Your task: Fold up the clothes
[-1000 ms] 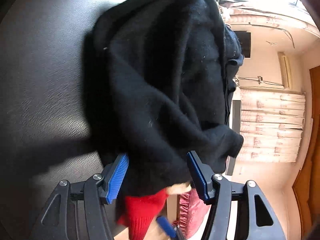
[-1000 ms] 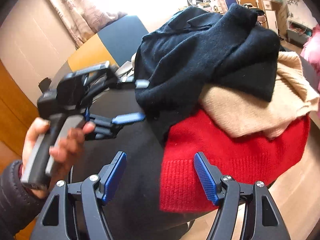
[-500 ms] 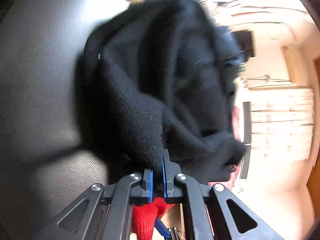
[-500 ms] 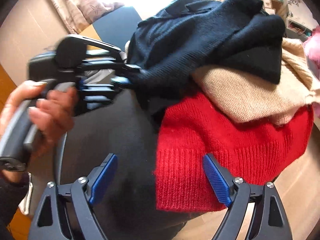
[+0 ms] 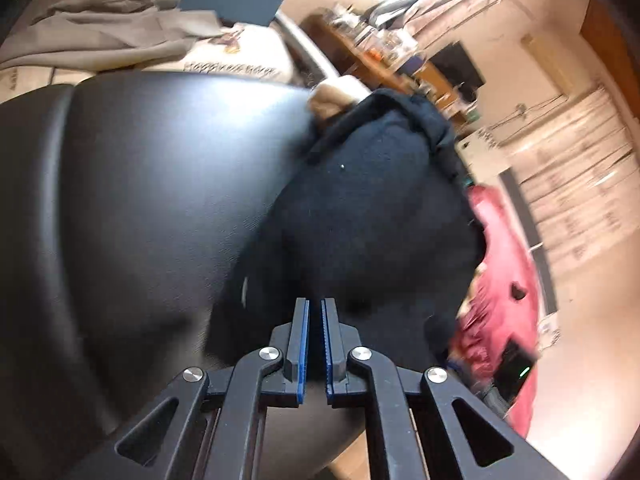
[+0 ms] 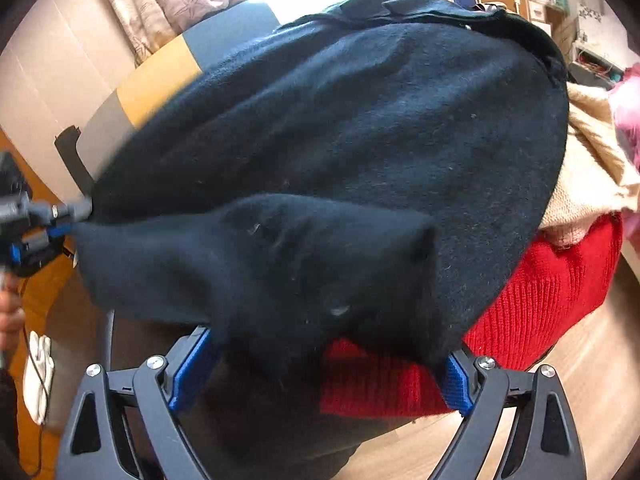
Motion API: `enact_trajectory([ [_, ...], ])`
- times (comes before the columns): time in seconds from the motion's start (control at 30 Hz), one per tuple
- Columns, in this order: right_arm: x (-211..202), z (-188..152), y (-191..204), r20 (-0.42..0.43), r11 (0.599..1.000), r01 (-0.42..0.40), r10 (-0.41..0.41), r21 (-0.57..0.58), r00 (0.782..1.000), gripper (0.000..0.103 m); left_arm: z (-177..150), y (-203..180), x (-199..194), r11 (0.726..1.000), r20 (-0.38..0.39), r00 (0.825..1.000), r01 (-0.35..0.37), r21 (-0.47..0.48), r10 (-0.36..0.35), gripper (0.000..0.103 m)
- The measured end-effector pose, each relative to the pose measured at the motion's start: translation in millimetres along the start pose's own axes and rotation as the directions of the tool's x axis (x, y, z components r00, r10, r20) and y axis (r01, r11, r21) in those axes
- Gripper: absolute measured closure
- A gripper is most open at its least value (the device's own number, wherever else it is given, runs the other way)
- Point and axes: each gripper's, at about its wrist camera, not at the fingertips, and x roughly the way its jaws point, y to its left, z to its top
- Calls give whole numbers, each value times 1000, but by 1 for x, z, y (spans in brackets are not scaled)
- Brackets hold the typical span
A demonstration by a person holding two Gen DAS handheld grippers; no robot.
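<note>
A black sweater [image 5: 372,208] lies on top of a pile on a black leather seat [image 5: 140,200]. My left gripper [image 5: 314,304] is shut on its edge, with dark cloth pinched between the blue pads. In the right wrist view the left gripper [image 6: 64,222] is at the far left and pulls the black sweater [image 6: 340,140] out taut. Under it lie a beige sweater [image 6: 588,184] and a red sweater [image 6: 552,280]. My right gripper [image 6: 328,344] has its jaws opening wide. A fold of the black sweater hangs between them, and the pads do not press on it.
Grey clothes [image 5: 100,40] lie behind the seat. Pink fabric [image 5: 500,260] is to the right of the pile. A yellow and blue panel [image 6: 160,80] stands behind the pile. A person's hand [image 6: 8,320] holds the left gripper at the left edge. The wooden floor [image 6: 592,380] shows at lower right.
My left gripper closed on the black sweater and pulled it away to the left, spreading it over the pile. My right gripper's jaws widened and came closer under the black cloth.
</note>
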Motion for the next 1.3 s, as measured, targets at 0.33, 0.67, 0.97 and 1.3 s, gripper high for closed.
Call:
enact_trajectory([
  [0.33,-27,-21,40,17,998,-56,56,-24,998,9,-93,99,-13,955,-3,1000,15,-297,-16,89],
  [0.67,44,-6,168,-65,914,-27,1,-404,998,0,-165,132,-40,954,46,999,-2,-298,16,88],
  [0.97,189,52,168,-184,934,139,-208,-328,961,0,-180,171,-73,937,143,989,5,-350,49,87],
  [1.3,182,74,150,-134,976,47,-77,-213,988,88,-139,153,-49,966,97,995,-3,-257,28,87],
])
